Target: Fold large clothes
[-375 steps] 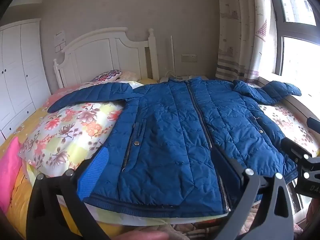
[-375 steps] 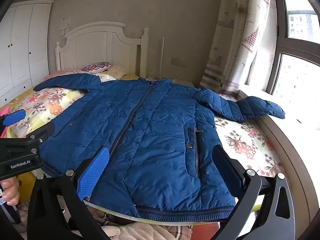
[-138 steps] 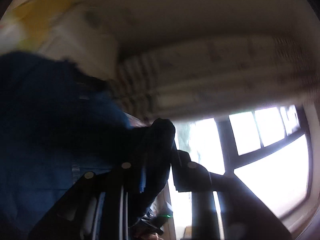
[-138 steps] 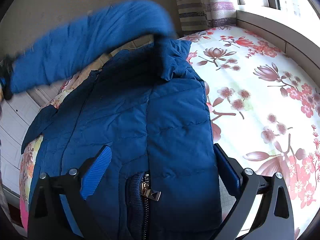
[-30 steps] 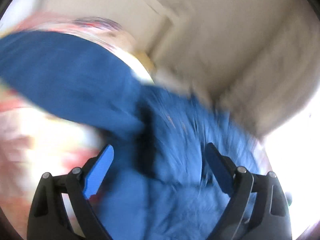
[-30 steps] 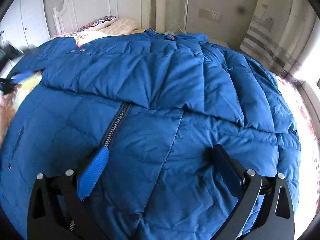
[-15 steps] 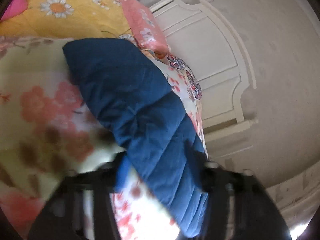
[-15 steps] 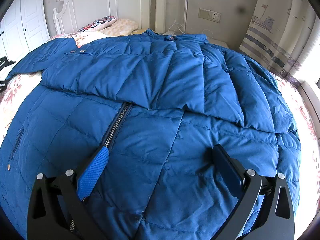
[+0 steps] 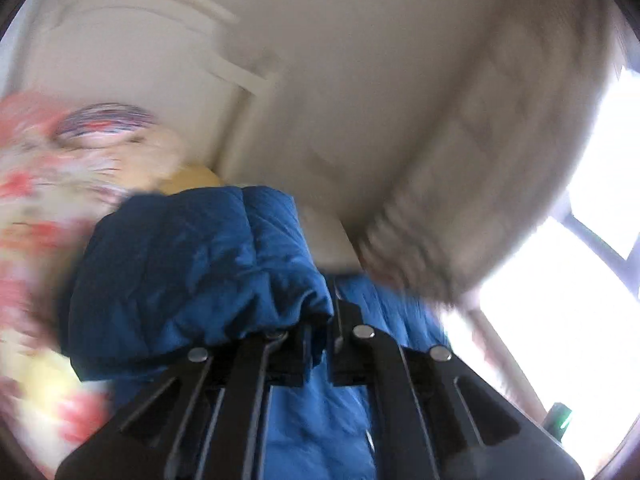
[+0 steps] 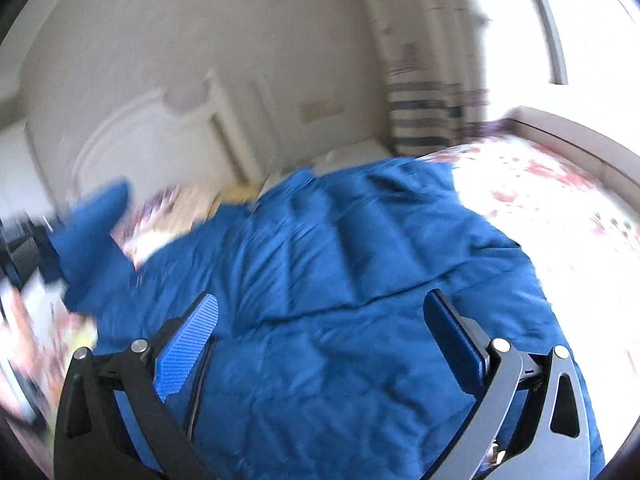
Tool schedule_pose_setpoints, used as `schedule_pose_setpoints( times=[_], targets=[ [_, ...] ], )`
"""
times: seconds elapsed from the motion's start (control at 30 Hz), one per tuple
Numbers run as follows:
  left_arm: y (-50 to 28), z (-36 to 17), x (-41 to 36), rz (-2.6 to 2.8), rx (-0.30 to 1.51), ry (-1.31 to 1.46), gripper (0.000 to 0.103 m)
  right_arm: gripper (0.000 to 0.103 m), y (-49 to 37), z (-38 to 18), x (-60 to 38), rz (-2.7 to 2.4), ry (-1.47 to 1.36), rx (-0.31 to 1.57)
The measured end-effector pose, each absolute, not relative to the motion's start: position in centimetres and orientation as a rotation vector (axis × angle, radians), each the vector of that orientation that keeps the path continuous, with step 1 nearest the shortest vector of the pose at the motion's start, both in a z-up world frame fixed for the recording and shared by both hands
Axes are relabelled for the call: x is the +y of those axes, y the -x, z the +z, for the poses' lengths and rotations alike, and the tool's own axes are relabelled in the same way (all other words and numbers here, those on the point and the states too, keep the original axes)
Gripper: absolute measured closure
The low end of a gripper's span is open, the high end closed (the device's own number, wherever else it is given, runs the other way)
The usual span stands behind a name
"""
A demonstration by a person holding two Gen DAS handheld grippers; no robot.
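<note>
A blue quilted jacket point(image 10: 360, 300) lies on the floral bed, one sleeve folded across its chest. In the left wrist view my left gripper point(image 9: 320, 344) is shut on the cuff of the other sleeve point(image 9: 200, 272), which bunches up in front of the closed jaws, lifted off the bedding. That raised sleeve point(image 10: 94, 236) shows at the far left of the right wrist view, beside a dark part of the left gripper at the frame edge. My right gripper point(image 10: 320, 340) hovers open above the jacket's body, blue pads apart, nothing between them.
A white headboard point(image 10: 160, 140) and beige wall stand behind the bed. Patterned pillows point(image 9: 104, 128) lie near the headboard. A striped curtain point(image 10: 432, 112) and bright window point(image 9: 580, 280) are on the right. Floral sheet point(image 10: 560, 208) spreads right of the jacket.
My left gripper shut on the sleeve cuff and swung it up off the bedding toward the jacket's body. The right gripper stayed open, rose and rolled.
</note>
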State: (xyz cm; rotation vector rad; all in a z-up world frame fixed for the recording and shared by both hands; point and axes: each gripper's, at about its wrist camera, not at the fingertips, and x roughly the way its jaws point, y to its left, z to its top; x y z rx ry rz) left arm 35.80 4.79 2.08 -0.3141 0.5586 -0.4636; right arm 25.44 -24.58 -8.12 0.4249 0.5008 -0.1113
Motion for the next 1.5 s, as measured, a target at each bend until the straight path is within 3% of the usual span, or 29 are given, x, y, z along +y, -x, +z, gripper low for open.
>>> schedule_pose_setpoints(
  times=[0.13,0.17,0.2,0.23,0.3,0.33,0.47,0.63,0.8,1.0,1.17,1.3,1.5],
  targets=[
    [-36.2,-4.1,-5.9,-0.521,0.782,0.066,0.094,0.004,-24.8,-8.6,-27.2,-0.180,-0.533,0.480],
    [-36.6,-5.7,-7.5,-0.505,0.829,0.004,0.087,0.004,-24.8,-8.7,-27.6,-0.186,-0.548,0.486],
    [-36.6,-7.3,-8.9,-0.488,0.862,-0.062,0.072,0.004,-24.9,-8.9,-27.8,-0.194,-0.561,0.493],
    [-36.0,-8.4,-10.2,-0.495,0.850,-0.142,0.064,0.004,-25.0,-9.0,-27.8,-0.190,-0.565,0.497],
    [-34.4,-8.6,-12.0,-0.563,0.836,-0.238,0.015,0.004,-25.1,-9.0,-27.7,-0.183,-0.558,0.503],
    [-33.7,-8.4,-12.5,-0.598,0.839,-0.280,0.008,0.004,-25.2,-9.0,-27.6,-0.180,-0.553,0.505],
    [-30.6,-4.4,-11.1,-0.573,0.681,-0.368,0.008,0.004,-25.1,-9.3,-27.5,-0.175,-0.553,0.511],
    [-29.0,-0.7,-0.2,-0.367,0.559,-0.047,0.002,0.004,-24.9,-9.4,-27.6,-0.178,-0.571,0.512],
    [-32.0,-5.6,9.5,0.028,0.764,0.117,0.008,0.004,-25.5,-9.1,-26.0,-0.157,-0.482,0.534],
    [-34.3,-9.1,10.5,0.009,0.888,0.138,0.008,0.004,-27.7,-8.4,-20.4,-0.030,-0.222,0.637],
    [-34.0,-10.2,11.8,0.006,0.906,0.184,0.007,0.004,-30.6,-7.9,-13.5,0.040,0.089,0.736],
    [-34.0,-10.2,12.3,0.005,0.896,0.217,0.006,0.005,-32.8,-7.7,-7.2,0.084,0.343,0.708],
    [-33.9,-9.9,12.2,-0.006,0.897,0.215,0.005,0.005,-36.2,-8.7,-2.2,0.102,0.487,0.703]
  ],
)
